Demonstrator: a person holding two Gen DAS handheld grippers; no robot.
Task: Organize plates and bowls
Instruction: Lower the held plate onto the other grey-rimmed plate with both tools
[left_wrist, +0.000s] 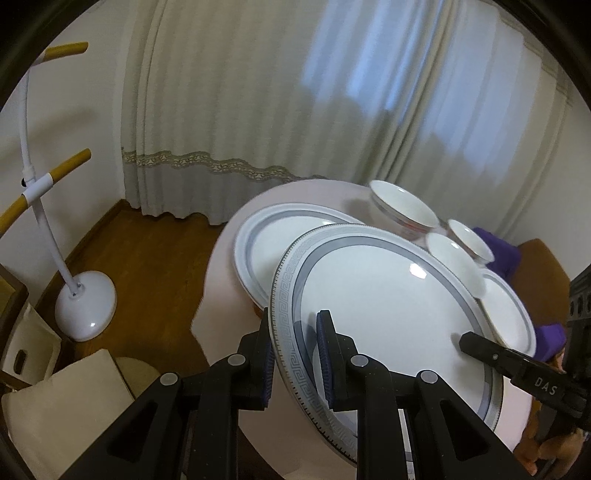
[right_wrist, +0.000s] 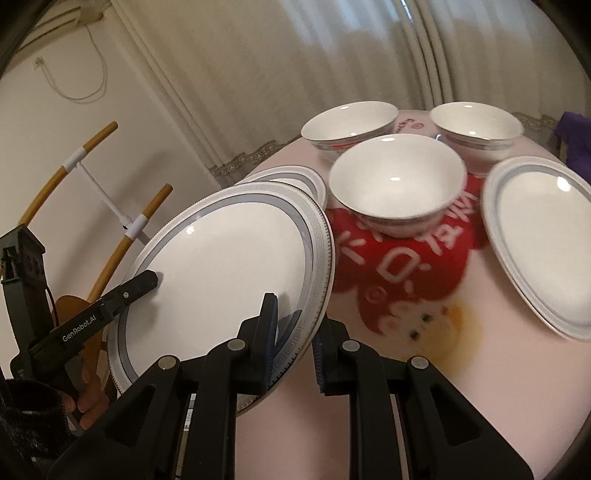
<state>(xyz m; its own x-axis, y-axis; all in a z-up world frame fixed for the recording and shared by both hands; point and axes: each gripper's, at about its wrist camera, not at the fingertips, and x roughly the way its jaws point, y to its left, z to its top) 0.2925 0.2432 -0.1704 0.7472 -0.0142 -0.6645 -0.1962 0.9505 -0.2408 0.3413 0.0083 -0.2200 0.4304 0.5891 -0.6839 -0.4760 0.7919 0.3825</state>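
A large white plate with a grey key-pattern rim (left_wrist: 388, 306) (right_wrist: 229, 269) is held tilted above the pink round table (left_wrist: 229, 280) (right_wrist: 461, 387). My left gripper (left_wrist: 295, 354) is shut on its left rim; it shows in the right wrist view (right_wrist: 147, 280). My right gripper (right_wrist: 295, 328) grips its right rim; one finger (left_wrist: 476, 341) shows in the left wrist view. A second grey-rimmed plate (left_wrist: 269, 243) (right_wrist: 295, 177) lies beyond it. A third plate (right_wrist: 539, 236) (left_wrist: 513, 310) lies at the right. Three white bowls (right_wrist: 397, 181) (right_wrist: 349, 122) (right_wrist: 476, 123) stand behind.
A red cartoon print (right_wrist: 399, 269) covers the table top. A white floor stand with wooden pegs (left_wrist: 81, 302) (right_wrist: 122, 206) stands left of the table. Curtains (left_wrist: 295, 92) hang behind. Purple cloth (left_wrist: 498, 254) lies at the far right. A cream chair (left_wrist: 62, 406) is at the lower left.
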